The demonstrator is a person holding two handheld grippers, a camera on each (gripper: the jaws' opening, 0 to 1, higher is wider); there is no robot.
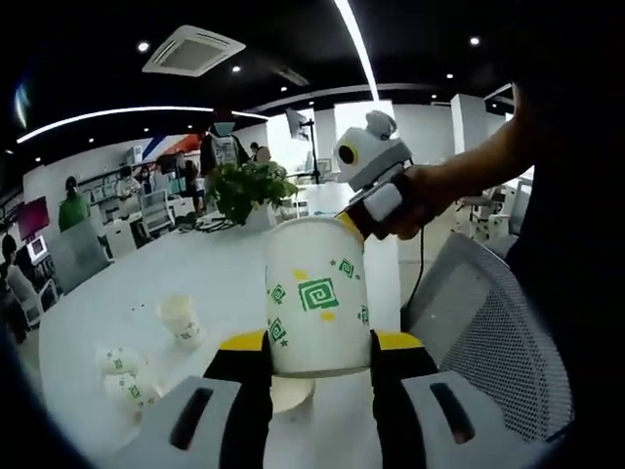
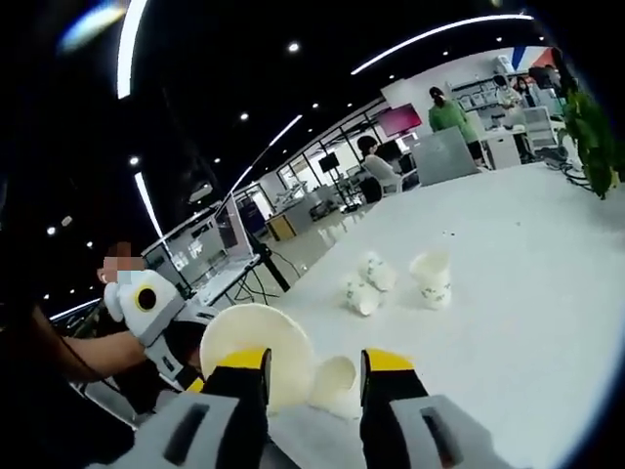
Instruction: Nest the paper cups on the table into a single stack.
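Note:
My left gripper (image 1: 318, 344) is shut on an upright white paper cup (image 1: 316, 298) with green square spirals. In the right gripper view the same cup (image 2: 256, 354) shows its open mouth, held by the left gripper (image 2: 156, 315). A hand holds my right gripper (image 1: 375, 200) just behind that cup's rim. The right gripper (image 2: 314, 369) stands open, and a cup on its side (image 2: 334, 387) lies on the table beyond its jaws. Farther off stand an upright cup (image 1: 181, 320) (image 2: 432, 277) and two toppled cups (image 1: 125, 374) (image 2: 366, 283).
The white table (image 1: 195, 264) runs far back, with a potted plant (image 1: 249, 186) (image 2: 592, 132) near its far end. A grey mesh chair (image 1: 488, 322) stands at the table's right edge. People and desks fill the office behind.

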